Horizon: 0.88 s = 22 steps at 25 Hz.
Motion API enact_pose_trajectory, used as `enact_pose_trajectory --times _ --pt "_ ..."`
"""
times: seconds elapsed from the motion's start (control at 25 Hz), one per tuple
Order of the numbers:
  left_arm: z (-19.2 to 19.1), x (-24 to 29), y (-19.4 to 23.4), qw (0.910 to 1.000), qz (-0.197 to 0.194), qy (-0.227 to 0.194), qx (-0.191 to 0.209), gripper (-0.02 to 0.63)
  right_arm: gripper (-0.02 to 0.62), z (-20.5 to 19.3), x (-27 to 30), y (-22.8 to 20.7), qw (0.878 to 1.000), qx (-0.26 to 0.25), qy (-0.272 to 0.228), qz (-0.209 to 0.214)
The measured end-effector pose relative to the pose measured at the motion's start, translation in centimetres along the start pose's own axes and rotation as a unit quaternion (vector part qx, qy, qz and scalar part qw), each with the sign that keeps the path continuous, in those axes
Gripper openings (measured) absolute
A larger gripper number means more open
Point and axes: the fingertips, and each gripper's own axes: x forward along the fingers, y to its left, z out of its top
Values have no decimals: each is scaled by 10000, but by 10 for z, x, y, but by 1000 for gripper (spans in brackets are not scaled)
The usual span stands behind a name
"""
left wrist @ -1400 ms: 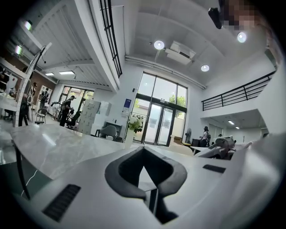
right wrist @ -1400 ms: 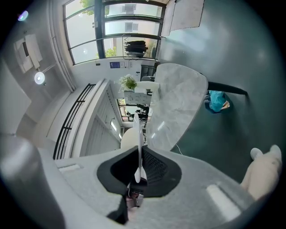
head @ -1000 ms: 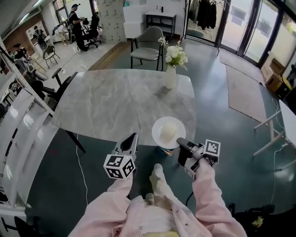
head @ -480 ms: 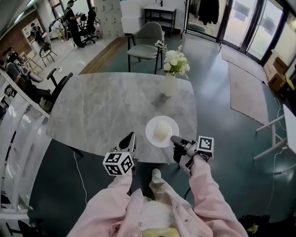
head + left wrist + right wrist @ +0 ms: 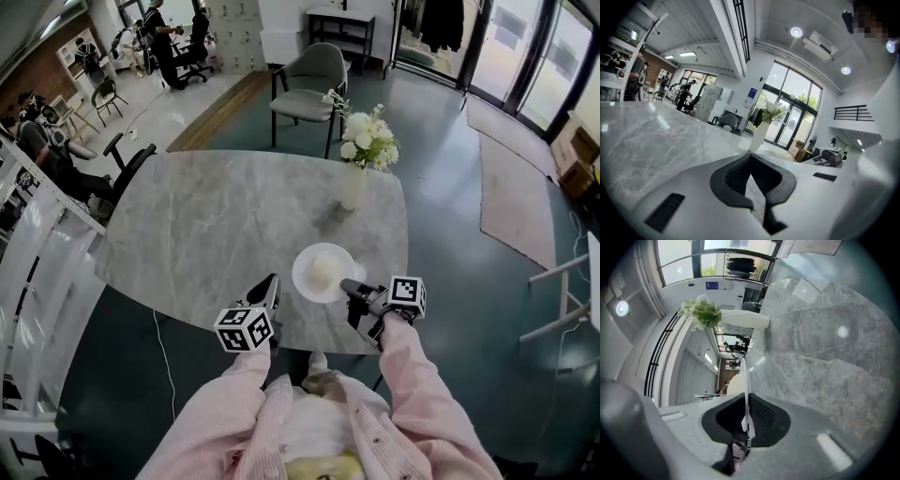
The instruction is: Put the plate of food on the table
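The plate [image 5: 304,278] lies on the table [image 5: 216,225] near the edge closest to you, with the food [image 5: 323,270] on it. The vase [image 5: 354,187] stands behind the plate and a chair [image 5: 309,80] beyond the table. Your left gripper [image 5: 272,281] is left of the plate, your right gripper [image 5: 349,287] at its right rim.

Worktop [image 5: 216,225]: grey veined marble look, polished, mirrors the ceiling lights. Plate [image 5: 300,277]: white, glossy. Food [image 5: 323,270]: pale, smooth mound. Vase [image 5: 353,187]: white, smooth. Left hand-held gripper [image 5: 751,155] and right hand-held gripper [image 5: 746,394]: matt pale grey plastic shells, black ribbed pads [image 5: 731,176]. Sleeves [image 5: 422,394]: pink striped cloth. Floor [image 5: 450,206]: dark, smooth, slight sheen.
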Motion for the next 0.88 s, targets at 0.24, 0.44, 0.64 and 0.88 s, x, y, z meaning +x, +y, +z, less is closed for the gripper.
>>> enact_pose_trajectory --times 0.24,0.44,0.64,0.88 --pt "-18 32 17 9990 162 381 -182 -9 18 20 19 -19 9997 -50 122 -211" --pt "-39 46 27 9961 -5 792 -380 -9 18 34 36 -33 9998 108 -39 -135" --pt "-54 57 44 9925 142 1060 -586 -9 18 45 49 -55 9989 354 -223 -232" --pt "-71 69 51 9897 131 1249 -683 -9 18 58 49 -74 9984 299 -375 -313"
